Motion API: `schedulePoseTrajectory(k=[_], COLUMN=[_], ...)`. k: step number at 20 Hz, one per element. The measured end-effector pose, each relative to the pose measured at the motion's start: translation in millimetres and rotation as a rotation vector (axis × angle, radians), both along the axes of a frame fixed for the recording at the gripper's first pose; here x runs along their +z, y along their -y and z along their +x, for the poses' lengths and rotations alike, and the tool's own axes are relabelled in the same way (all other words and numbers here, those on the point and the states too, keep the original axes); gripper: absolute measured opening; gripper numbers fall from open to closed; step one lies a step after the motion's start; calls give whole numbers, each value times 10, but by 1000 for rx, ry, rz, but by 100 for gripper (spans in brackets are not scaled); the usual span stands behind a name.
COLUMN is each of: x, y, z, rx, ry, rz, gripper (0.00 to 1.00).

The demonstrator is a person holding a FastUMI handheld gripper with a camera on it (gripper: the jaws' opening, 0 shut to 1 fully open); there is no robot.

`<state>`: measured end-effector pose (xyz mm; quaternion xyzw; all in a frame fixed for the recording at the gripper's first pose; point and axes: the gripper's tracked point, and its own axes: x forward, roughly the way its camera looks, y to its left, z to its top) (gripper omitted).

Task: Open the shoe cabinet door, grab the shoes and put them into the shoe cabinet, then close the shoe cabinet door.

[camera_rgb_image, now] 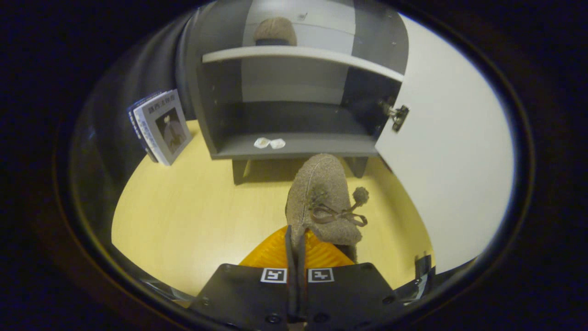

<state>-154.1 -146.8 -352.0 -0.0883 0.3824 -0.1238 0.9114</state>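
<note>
Shoe (324, 197), one, brown fuzzy fabric, lace bow and pom-pom on top: gripped at its heel rim between the jaws, which are nearly closed on it, toe pointing ahead toward the cabinet, held over the surface (193, 216), pale yellow wood grain. Gripper (296, 246): fingers almost together, pinching the shoe's edge. Shoe cabinet (294, 115), grey, on short legs: straight ahead beyond the shoe, interior open. Cabinet door (450, 161), white, swung open ahead and to the right of the jaws, hinge (396, 115) visible at its inner edge. Lower compartment: two small white packets (269, 143) on its floor. Shelf (303, 57), white: second shoe (275, 31), same brown fabric, resting on it. Books (161, 126), leaning upright beside the cabinet, ahead and to the left of the jaws
</note>
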Motion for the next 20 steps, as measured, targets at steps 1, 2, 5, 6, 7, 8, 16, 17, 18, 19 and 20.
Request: schedulePoseTrajectory(k=[1,2,5,6,7,8,16,17,18,19,20], x=[152,313,790,944,1084,1197,1934,2000,2065,2132,2170], y=[36,69,147,160,165,171,52,30,7,-9,-35], z=[64,136,294,348,390,430,987,1079,1175,1281,1377], rx=[-11,-20,-43,-46,-47,-46,13,21,32,44,57], ry=[31,62,147,175,195,213,336,347,358,368,374], rz=[-8,-17,-44,-48,-51,-57,-94,-94,-96,-102,-108], gripper=[3,3,3,3,3,3,3,3,3,2,2])
